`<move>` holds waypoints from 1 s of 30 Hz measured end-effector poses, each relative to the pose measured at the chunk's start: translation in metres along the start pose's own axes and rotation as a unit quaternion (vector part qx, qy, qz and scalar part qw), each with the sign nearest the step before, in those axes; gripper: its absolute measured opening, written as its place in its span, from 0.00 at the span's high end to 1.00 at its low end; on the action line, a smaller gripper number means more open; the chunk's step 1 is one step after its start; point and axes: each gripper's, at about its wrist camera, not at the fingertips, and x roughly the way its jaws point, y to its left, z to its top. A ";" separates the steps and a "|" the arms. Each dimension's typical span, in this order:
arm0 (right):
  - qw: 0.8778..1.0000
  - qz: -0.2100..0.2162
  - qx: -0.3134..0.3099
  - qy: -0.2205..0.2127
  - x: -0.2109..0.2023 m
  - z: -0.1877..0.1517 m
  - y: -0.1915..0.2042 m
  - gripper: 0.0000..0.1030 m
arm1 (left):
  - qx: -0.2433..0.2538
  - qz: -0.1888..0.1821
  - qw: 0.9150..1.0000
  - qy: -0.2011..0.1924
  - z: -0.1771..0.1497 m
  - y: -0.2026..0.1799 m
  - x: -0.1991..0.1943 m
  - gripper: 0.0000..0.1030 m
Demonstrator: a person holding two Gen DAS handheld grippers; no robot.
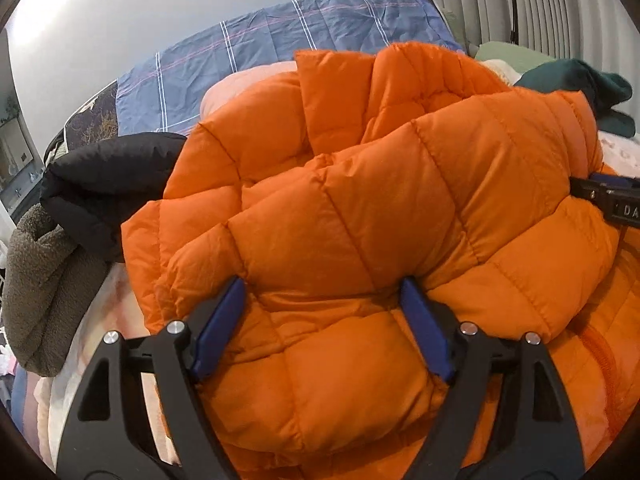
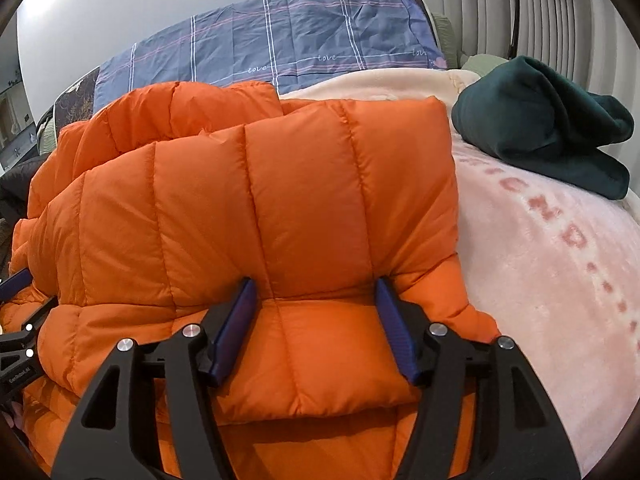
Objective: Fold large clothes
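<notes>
- Big puffy orange quilted down jacket [image 1: 360, 216] is bunched up on the fuzzy pink blanket [image 2: 560, 280] on the bed.
- Left gripper [image 1: 322, 304]: blue pads spread wide, jacket bulging between them.
- Right gripper [image 2: 316, 300]: same deal, fingers apart around a folded jacket edge.
- Dark green garment [image 2: 548, 124] sits well off to the right.

Both grippers were side by side, pointing the same way. The left gripper [image 1: 322, 292] had its fingers spread wide, and the right gripper [image 2: 316, 292] was spread too, a little narrower.
</notes>
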 end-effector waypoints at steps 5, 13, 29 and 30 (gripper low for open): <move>0.997 0.059 0.036 -0.027 -0.047 -0.001 -0.034 0.38 | -0.048 -0.053 0.997 -0.012 -0.005 0.031 -0.050 0.20; 0.996 0.086 0.035 0.017 -0.100 -0.060 -0.116 0.45 | -0.083 -0.110 0.989 0.055 -0.089 0.067 -0.109 0.16; 0.978 0.195 0.053 0.046 -0.167 -0.153 -0.138 0.46 | -0.144 -0.228 0.959 0.089 -0.181 0.044 -0.155 0.17; 0.977 0.200 0.055 0.049 -0.169 -0.157 -0.138 0.47 | -0.144 -0.232 0.958 0.088 -0.183 0.041 -0.157 0.18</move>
